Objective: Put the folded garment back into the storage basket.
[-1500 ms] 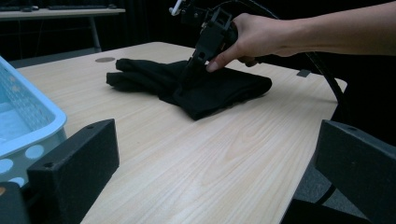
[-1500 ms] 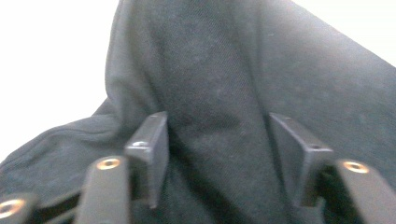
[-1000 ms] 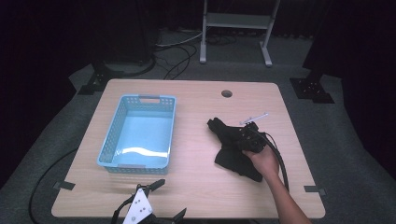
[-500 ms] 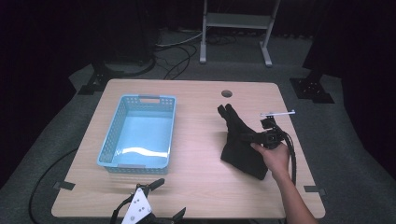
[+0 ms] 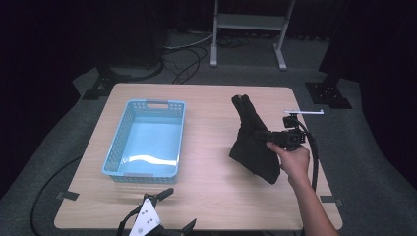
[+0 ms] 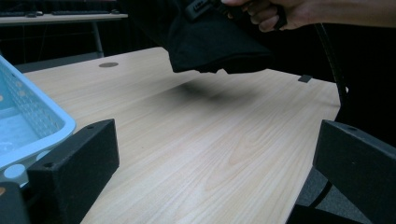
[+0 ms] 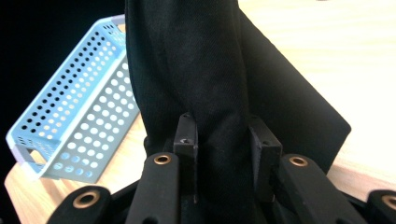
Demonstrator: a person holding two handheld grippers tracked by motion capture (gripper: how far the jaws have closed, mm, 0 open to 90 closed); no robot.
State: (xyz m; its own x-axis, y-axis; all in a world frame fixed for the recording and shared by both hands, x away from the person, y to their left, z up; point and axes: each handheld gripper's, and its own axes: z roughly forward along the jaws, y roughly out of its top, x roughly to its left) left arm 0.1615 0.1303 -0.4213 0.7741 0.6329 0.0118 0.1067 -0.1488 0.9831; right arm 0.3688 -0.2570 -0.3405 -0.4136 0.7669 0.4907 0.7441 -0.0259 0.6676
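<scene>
A black cloth point(image 5: 251, 145) hangs above the right half of the wooden table point(image 5: 206, 196), bunched at the top and lifted off the surface. My right gripper point(image 5: 264, 136), held by a hand, is shut on the cloth's gathered middle; in the right gripper view its jaws point(image 7: 224, 140) pinch the fabric point(image 7: 196, 70). My left gripper point(image 5: 176, 210) rests at the table's front edge, open with nothing between its jaws point(image 6: 215, 168). From the left gripper view the cloth point(image 6: 210, 42) floats over its shadow on the wood.
A light blue perforated basket point(image 5: 147, 104) stands on the table's left half, also seen as the basket point(image 7: 79, 116) beside the cloth and the basket point(image 6: 28, 116) by my left jaw. A metal stand point(image 5: 246, 19) and cables lie on the floor behind.
My right gripper has risen and drifted to the right with the cloth, pulling it up off the table so it now hangs. The left gripper has stayed in place.
</scene>
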